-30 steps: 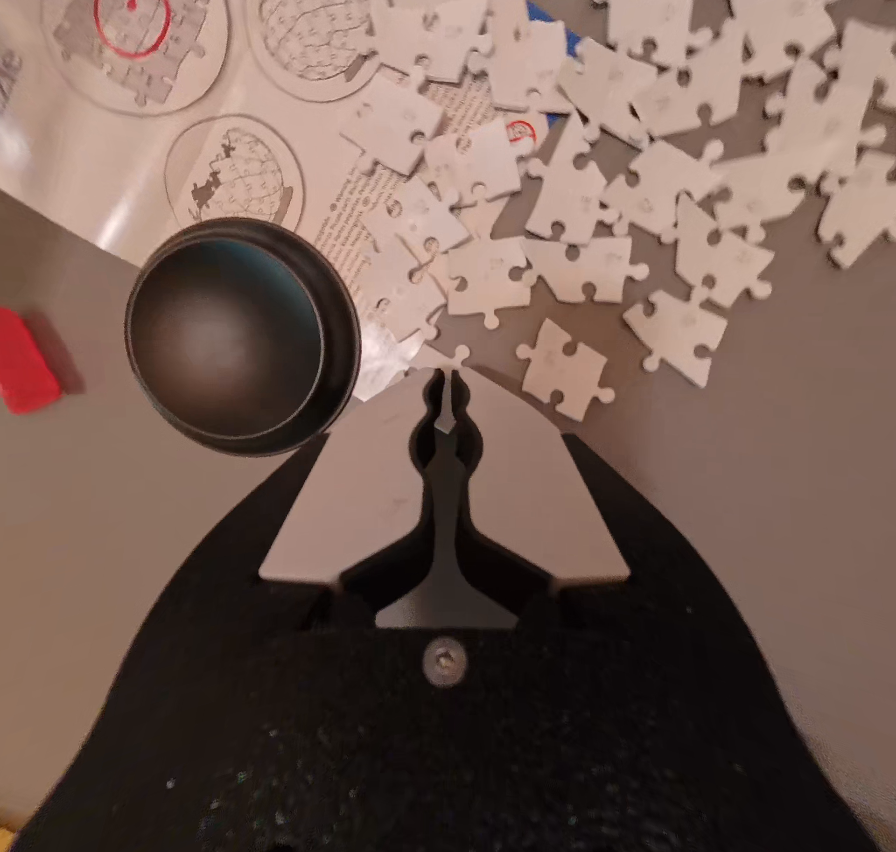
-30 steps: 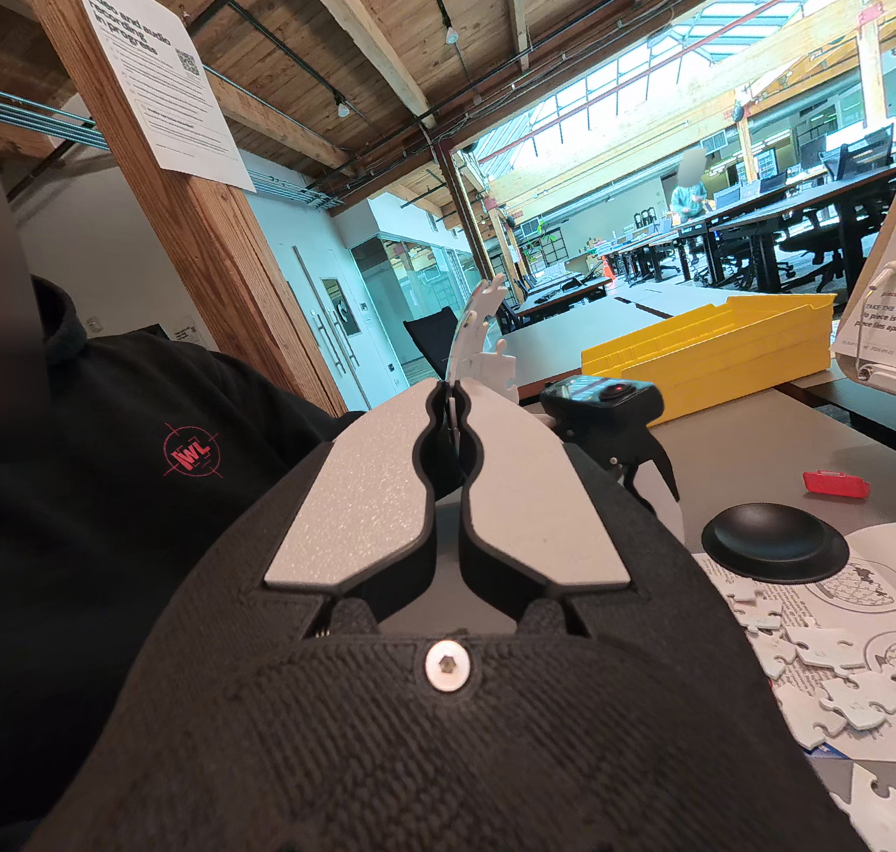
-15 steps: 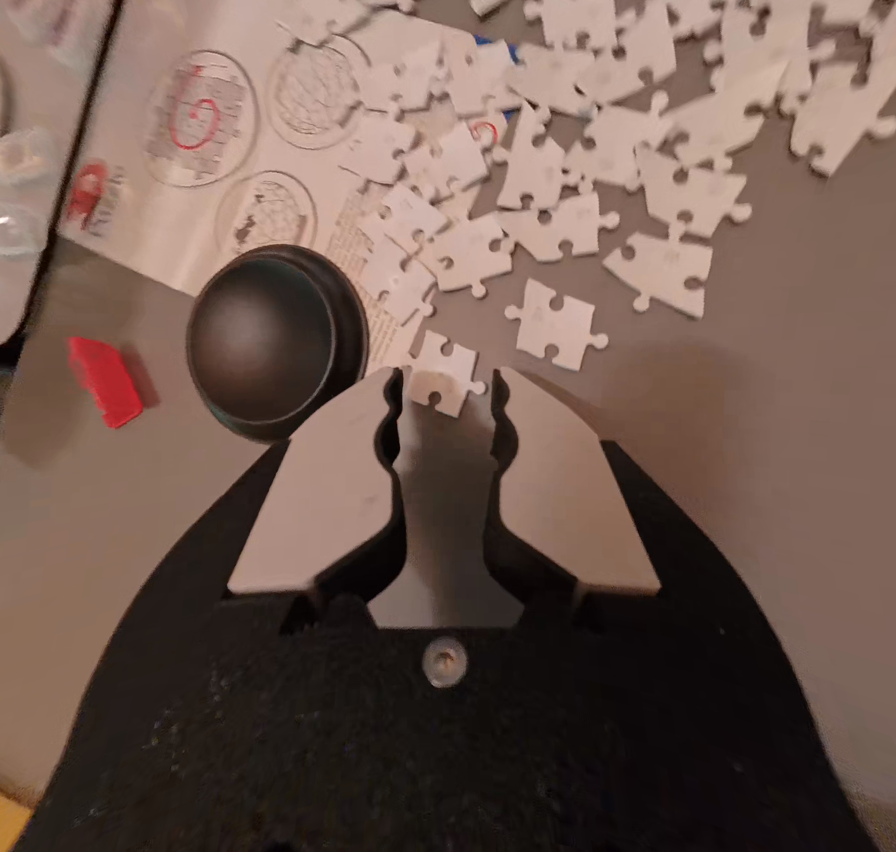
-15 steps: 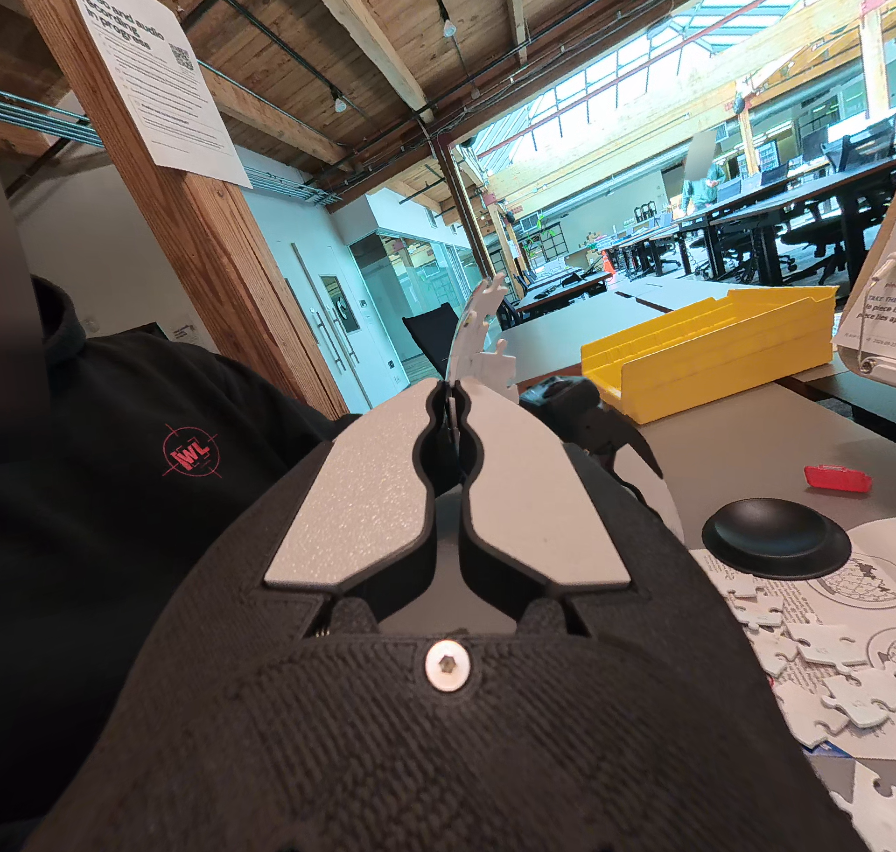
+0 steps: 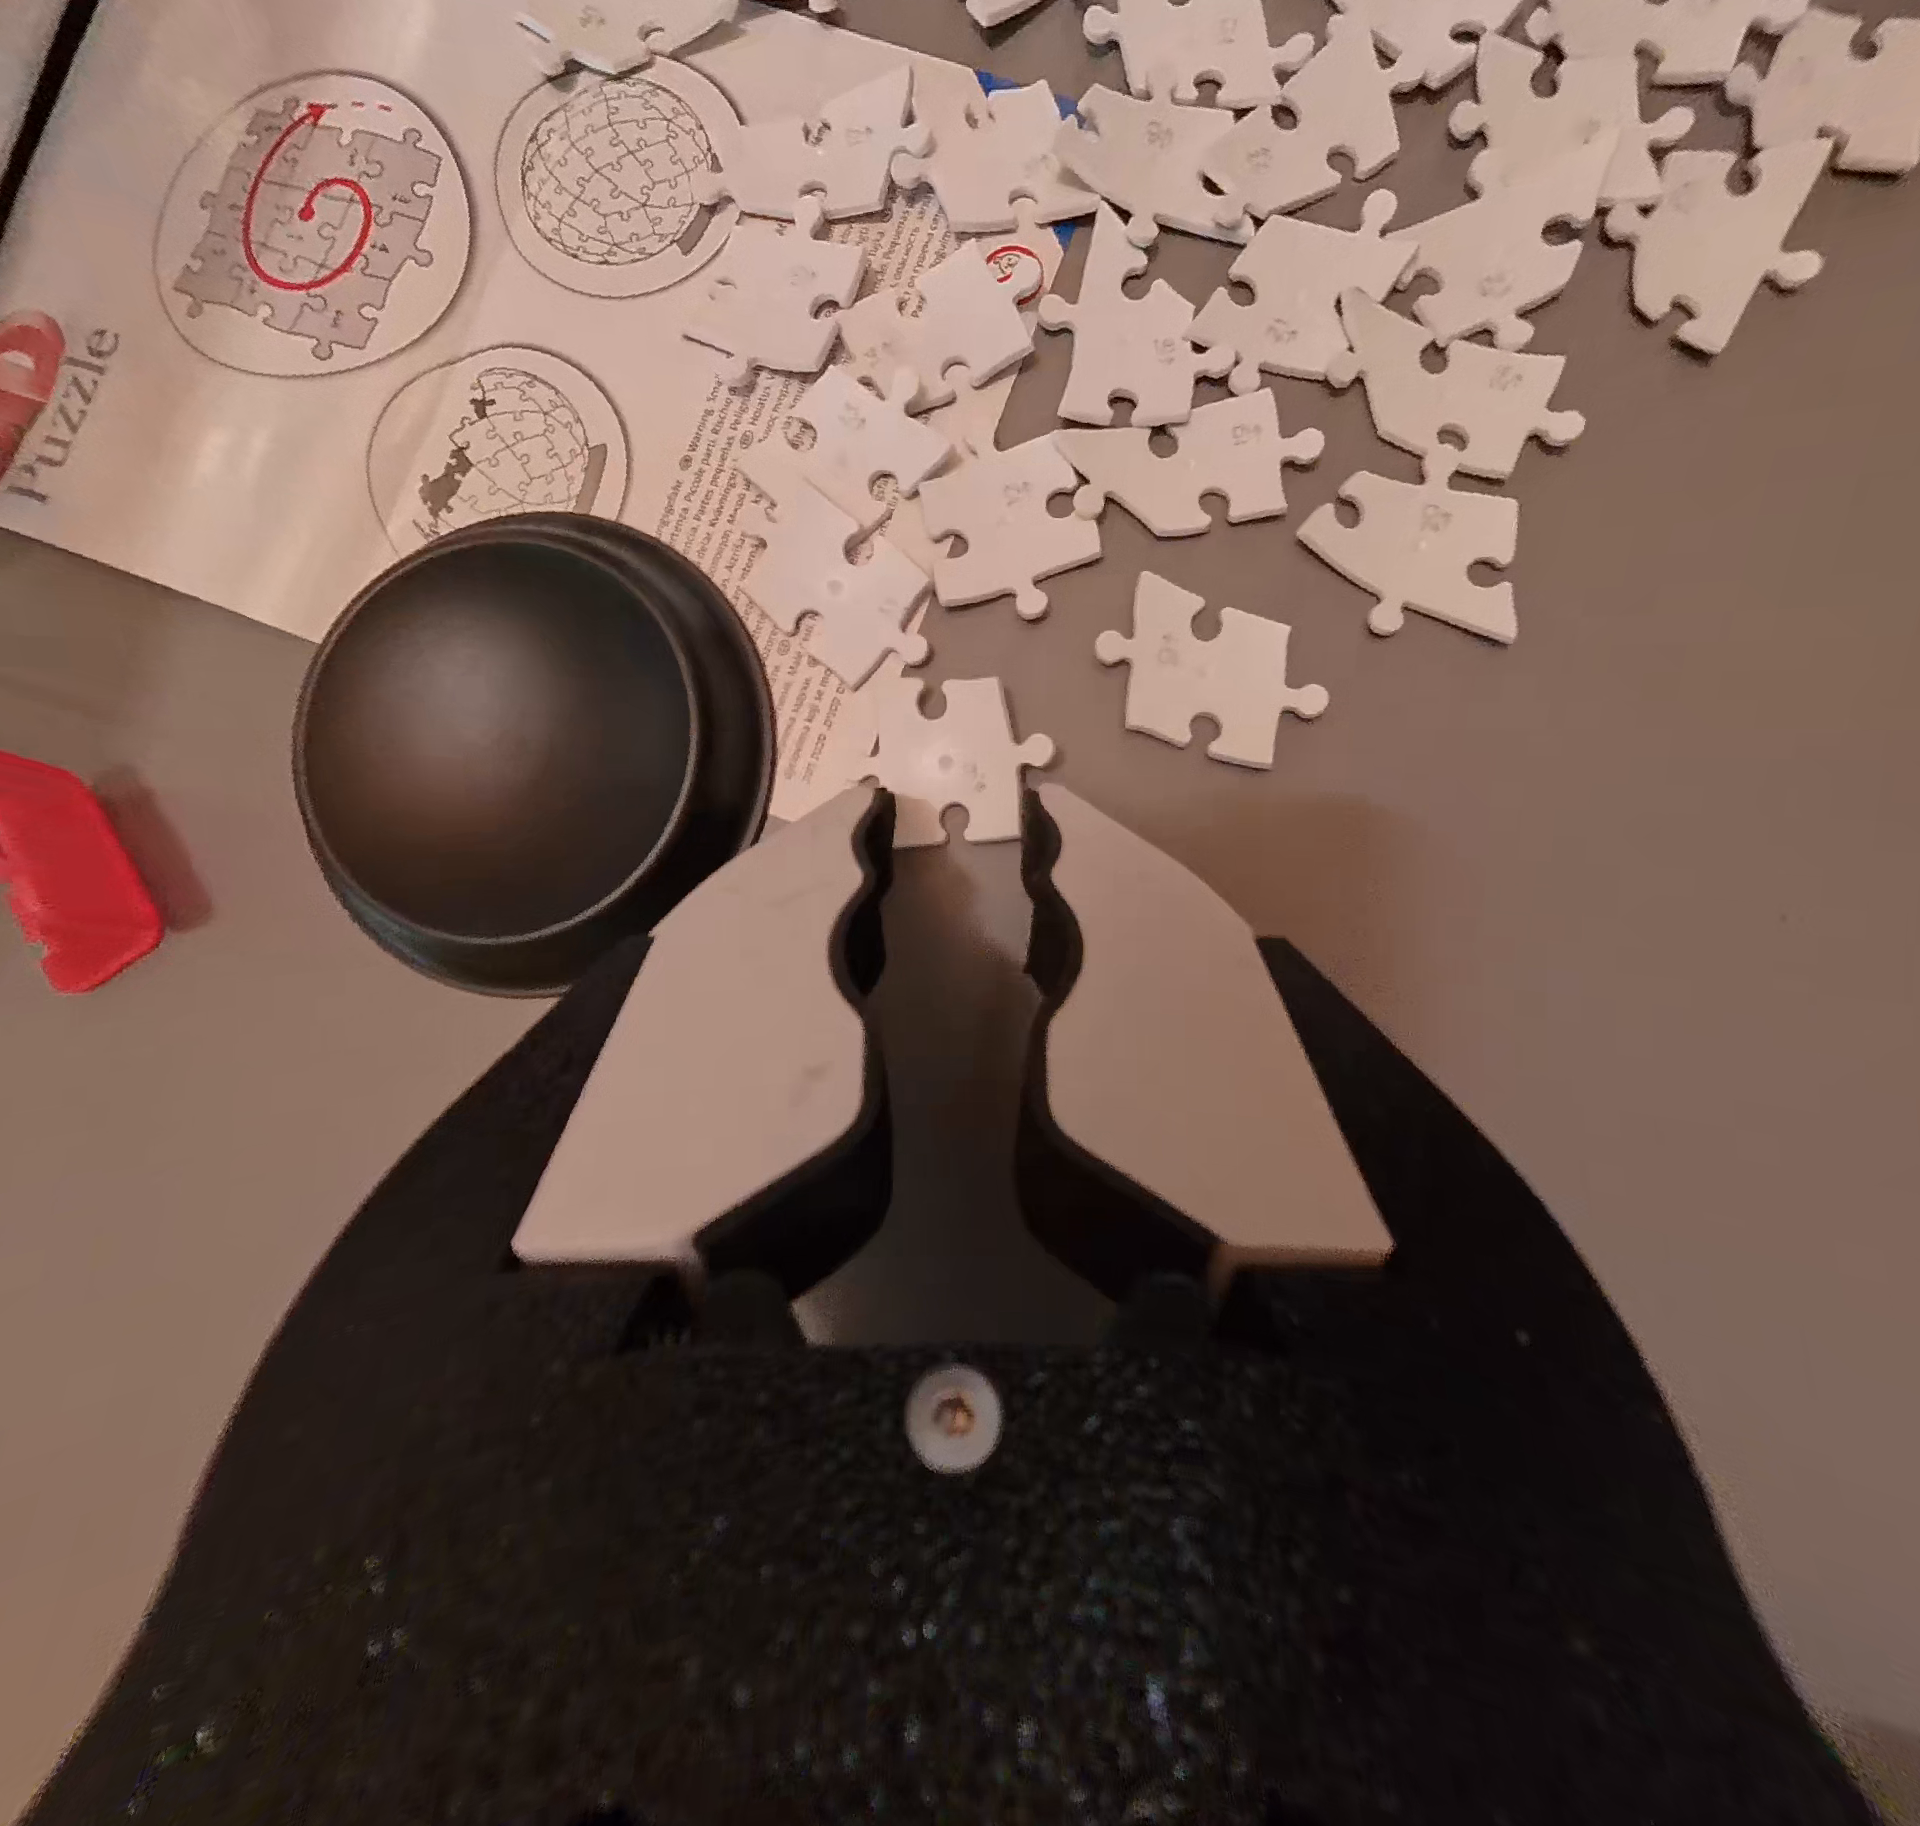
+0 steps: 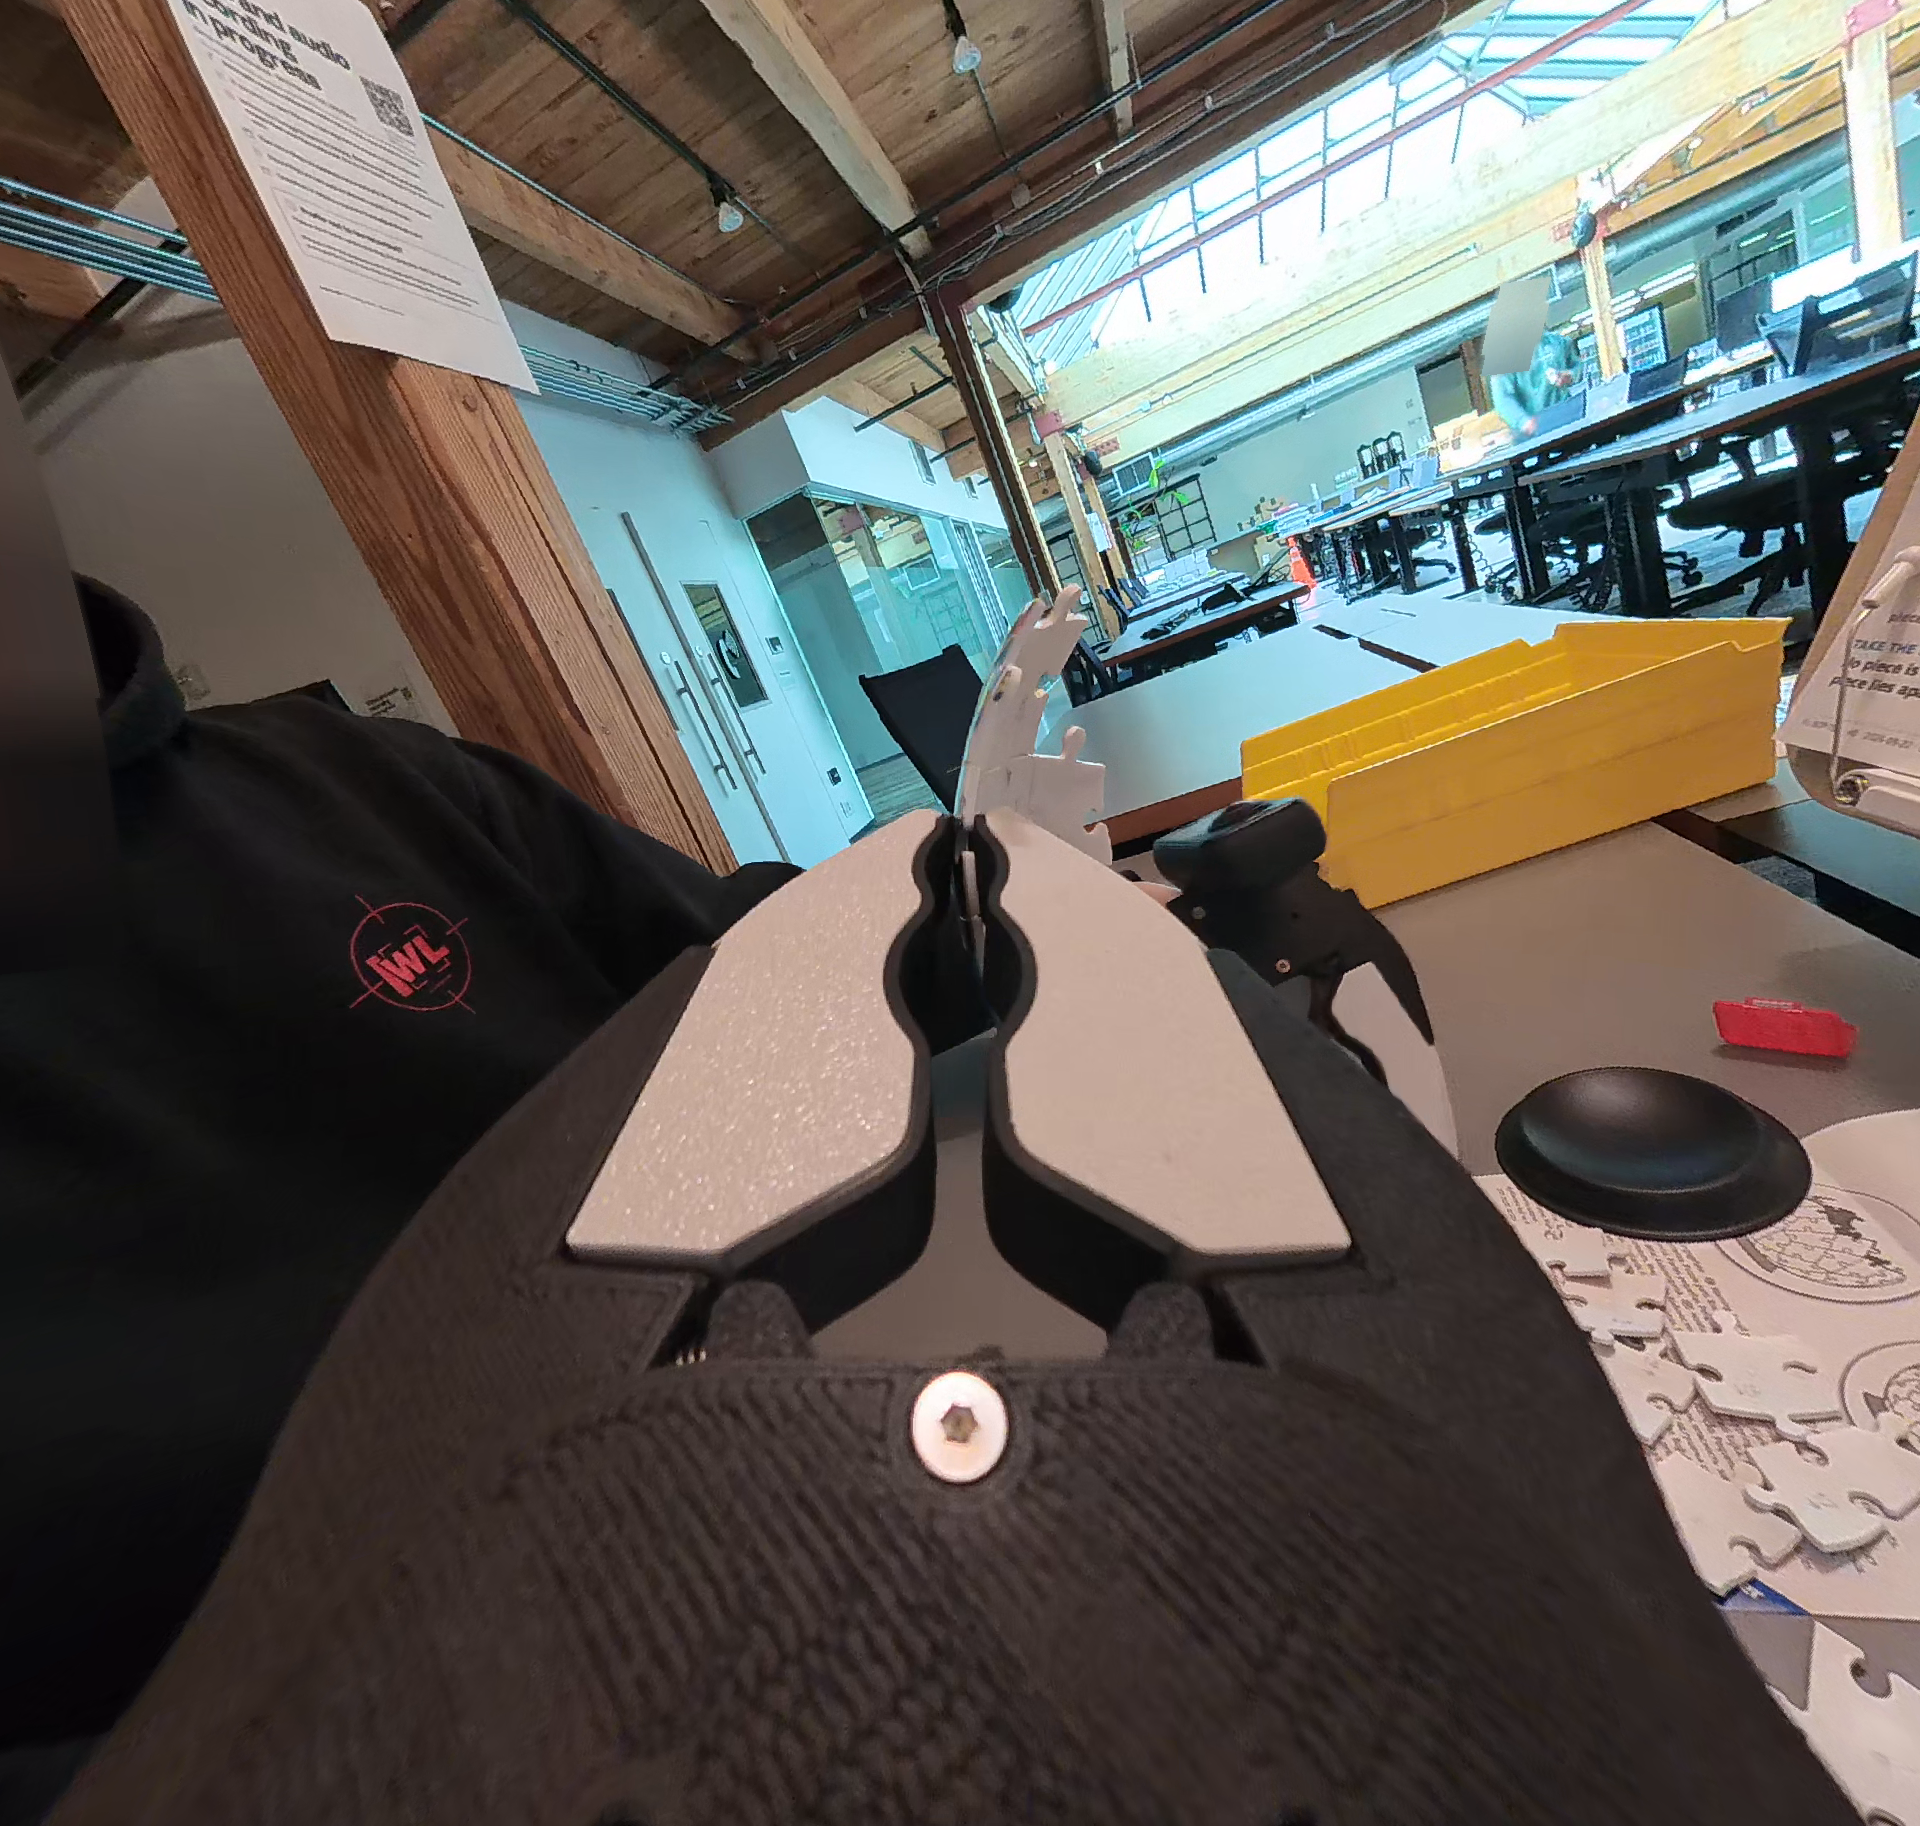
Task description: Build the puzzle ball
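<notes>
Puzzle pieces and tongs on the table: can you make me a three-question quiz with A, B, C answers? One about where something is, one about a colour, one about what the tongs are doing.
1. Where does the black stand sit?
A. In the yellow bin
B. On the table, overlapping the instruction sheet
C. Inside the left tongs

2. What colour is the small clip beside the stand?
A. Red
B. Green
C. Blue

3. What are the right tongs doing?
A. Open and empty
B. Gripping the stand
C. Shut on the curved joined pieces

Answers: 1 B, it covers the sheet's corner; 2 A, it shows bright red; 3 C, the white strip rises from their closed tips.
</notes>
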Motion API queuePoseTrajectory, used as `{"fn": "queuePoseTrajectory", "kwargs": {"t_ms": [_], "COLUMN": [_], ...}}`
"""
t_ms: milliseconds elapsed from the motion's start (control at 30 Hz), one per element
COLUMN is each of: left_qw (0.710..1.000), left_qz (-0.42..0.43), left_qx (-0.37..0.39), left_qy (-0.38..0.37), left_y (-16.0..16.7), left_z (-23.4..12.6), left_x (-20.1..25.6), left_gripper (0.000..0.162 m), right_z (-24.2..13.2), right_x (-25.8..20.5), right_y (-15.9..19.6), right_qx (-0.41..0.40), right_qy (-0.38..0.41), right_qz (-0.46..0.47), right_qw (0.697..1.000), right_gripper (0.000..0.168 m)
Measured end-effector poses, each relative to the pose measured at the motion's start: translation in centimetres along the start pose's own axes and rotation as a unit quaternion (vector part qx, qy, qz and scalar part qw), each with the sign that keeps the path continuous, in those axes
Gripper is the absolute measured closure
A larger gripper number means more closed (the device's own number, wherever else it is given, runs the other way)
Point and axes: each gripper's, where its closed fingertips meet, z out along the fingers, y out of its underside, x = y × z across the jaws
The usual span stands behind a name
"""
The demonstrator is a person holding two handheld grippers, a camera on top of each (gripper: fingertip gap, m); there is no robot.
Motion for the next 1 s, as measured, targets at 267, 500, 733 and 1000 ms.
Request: {"fn": "queuePoseTrajectory", "kwargs": {"t_ms": [267,500,733,1000], "left_qw": [0.998,0.997,0.864,0.828], "left_qz": [0.037,-0.02,-0.376,-0.461], "left_qx": [-0.03,0.062,0.293,0.257], "left_qy": [-0.03,-0.048,0.163,0.188], "left_y": [-0.2,-1.6,-4.3,-0.7], "left_z": [0.1,-1.1,-6.8,-7.6], "left_x": [0.2,0.0,2.0,4.8], "left_gripper": [0.154,0.159,0.161,0.161], "right_z": [0.3,0.2,0.1,1.0], "right_x": [-0.1,-0.1,-0.1,0.2], "right_y": [0.2,0.1,0.0,0.9], "right_qx": [-0.005,-0.002,0.001,-0.015], "right_qy": [-0.004,-0.004,-0.004,-0.013], "right_qz": [0.002,0.0,0.001,0.014], "right_qw": [1.0,1.0,1.0,1.0], "right_gripper": [0.165,0.166,0.166,0.166]}}
